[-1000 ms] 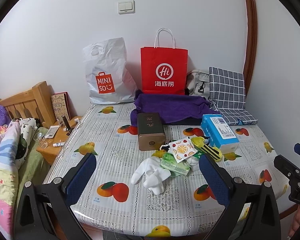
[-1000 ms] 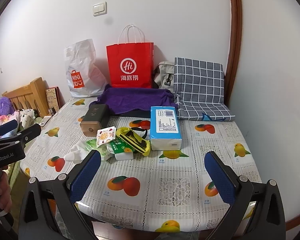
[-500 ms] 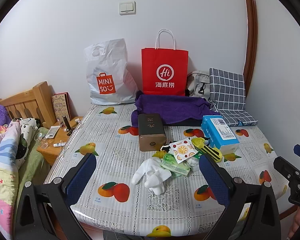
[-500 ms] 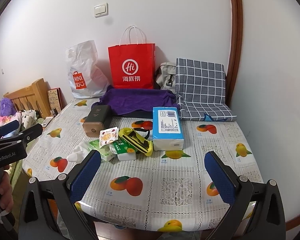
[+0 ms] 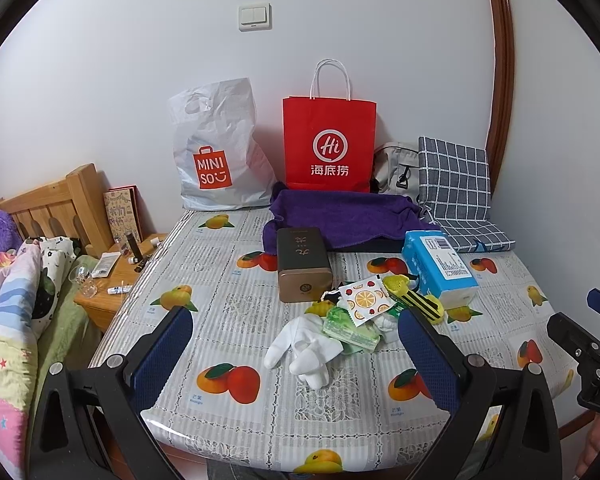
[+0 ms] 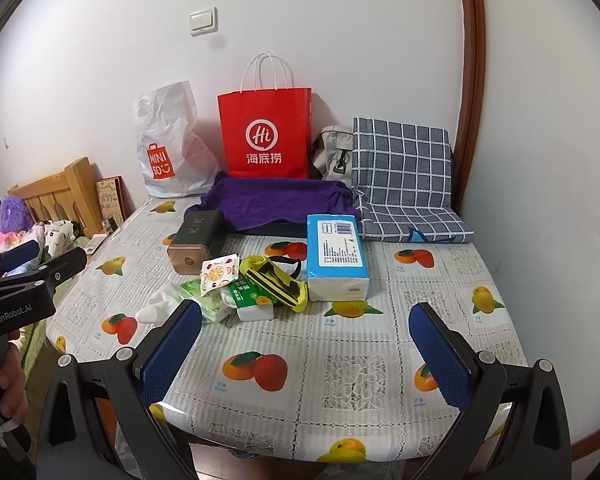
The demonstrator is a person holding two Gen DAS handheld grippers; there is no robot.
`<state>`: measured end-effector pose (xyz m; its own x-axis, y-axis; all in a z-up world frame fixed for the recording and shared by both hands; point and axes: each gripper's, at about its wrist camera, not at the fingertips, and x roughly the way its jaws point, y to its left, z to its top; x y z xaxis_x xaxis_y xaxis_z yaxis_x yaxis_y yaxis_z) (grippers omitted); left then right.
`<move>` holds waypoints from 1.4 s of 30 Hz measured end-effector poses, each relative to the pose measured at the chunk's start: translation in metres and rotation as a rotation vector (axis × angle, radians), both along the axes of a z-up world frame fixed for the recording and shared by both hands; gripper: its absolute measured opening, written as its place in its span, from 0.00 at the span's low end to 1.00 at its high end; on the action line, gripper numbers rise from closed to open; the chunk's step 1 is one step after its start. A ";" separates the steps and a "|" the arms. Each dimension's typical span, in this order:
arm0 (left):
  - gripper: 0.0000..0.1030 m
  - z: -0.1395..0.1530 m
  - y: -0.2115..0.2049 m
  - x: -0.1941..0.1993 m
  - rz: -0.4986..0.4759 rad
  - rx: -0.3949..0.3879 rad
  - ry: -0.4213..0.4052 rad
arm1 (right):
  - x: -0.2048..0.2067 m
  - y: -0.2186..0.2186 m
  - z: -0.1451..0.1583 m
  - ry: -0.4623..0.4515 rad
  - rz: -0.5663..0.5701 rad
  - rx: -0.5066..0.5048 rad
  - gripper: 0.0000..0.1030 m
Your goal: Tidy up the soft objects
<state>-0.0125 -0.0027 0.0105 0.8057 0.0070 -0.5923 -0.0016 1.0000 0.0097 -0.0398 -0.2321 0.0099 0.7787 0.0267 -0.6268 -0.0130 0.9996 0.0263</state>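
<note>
Both sets of fingers wide open, holding nothing, hovering at the near edge of the surface [image 5: 236, 420]. White gloves [image 5: 304, 350] dead ahead of the left gripper [image 5: 296, 354], lying between its fingers, fingertips fanned toward the camera. For the right gripper [image 6: 306, 354], well off to the left and partly cut off by a finger. So probably a left-side grab. Rest of the soft pile [image 6: 256, 286] overlapping, hard to tell apart.
</note>
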 end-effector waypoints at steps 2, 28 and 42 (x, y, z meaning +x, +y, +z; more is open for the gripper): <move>1.00 0.001 0.000 0.000 0.000 0.000 0.000 | 0.000 0.001 0.000 0.000 -0.001 -0.001 0.99; 1.00 0.000 0.000 -0.001 0.001 0.002 -0.003 | -0.004 0.003 0.001 -0.005 0.005 0.008 0.99; 1.00 -0.037 0.013 0.033 0.021 0.008 0.097 | 0.018 -0.013 -0.022 0.032 0.006 0.072 0.99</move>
